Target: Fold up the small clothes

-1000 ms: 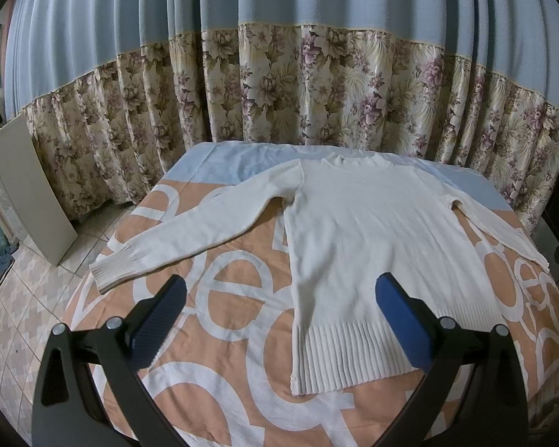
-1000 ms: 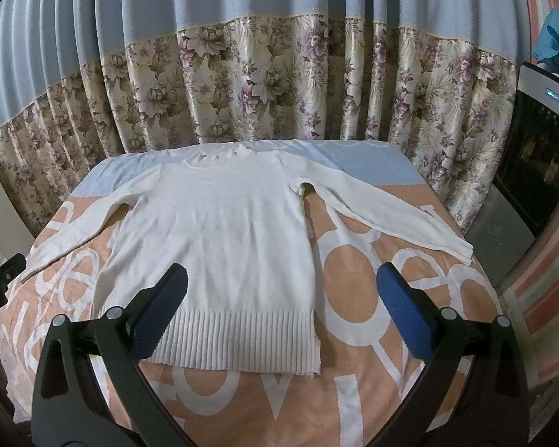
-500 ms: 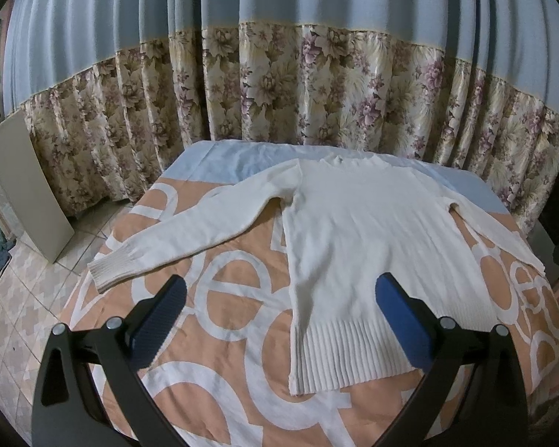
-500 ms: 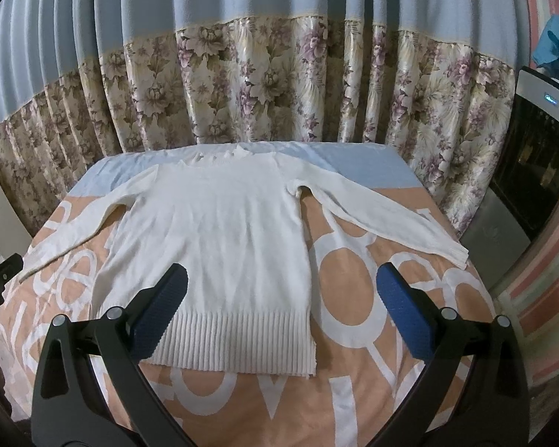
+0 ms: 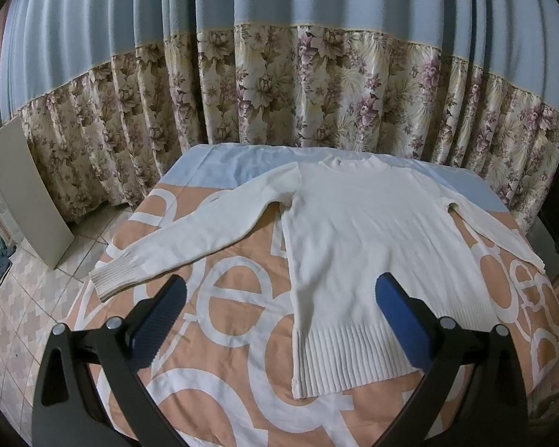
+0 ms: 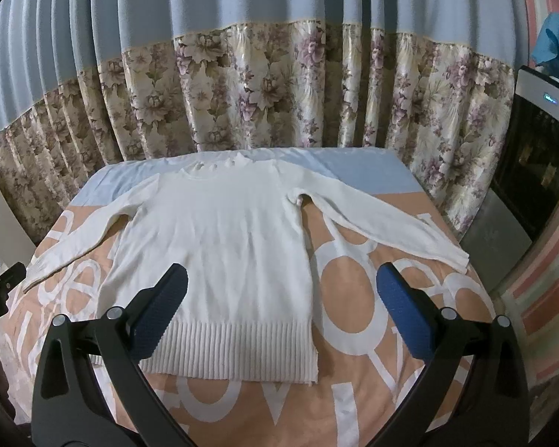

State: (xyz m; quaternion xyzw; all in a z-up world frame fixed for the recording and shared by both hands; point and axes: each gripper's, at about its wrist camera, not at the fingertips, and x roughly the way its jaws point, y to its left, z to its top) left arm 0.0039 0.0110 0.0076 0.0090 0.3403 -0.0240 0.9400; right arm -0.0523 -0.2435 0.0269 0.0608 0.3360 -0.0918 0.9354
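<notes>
I see the white knitted long-sleeved sweater (image 5: 357, 246) lying flat on the orange bedcover with large white letters (image 5: 220, 350), its neck toward the flowered curtain (image 5: 316, 89) and its ribbed hem toward me. So its long axis runs straight away from both grippers, and the sleeves spread out to each side.

My left gripper (image 5: 279, 313) hangs above the near left part of the cover with its jaws wide apart, holding nothing. The left sleeve cuff (image 5: 115, 279) lies just beyond its left finger, to the left.

My right gripper (image 6: 281, 311) is also spread wide and empty, above the hem's right corner (image 6: 309, 368). The right sleeve (image 6: 384, 223) goes away to the right and ends near the bed edge.

I judge that each sleeve is nearer to the gripper on its own side, so a first fold should begin there.
</notes>
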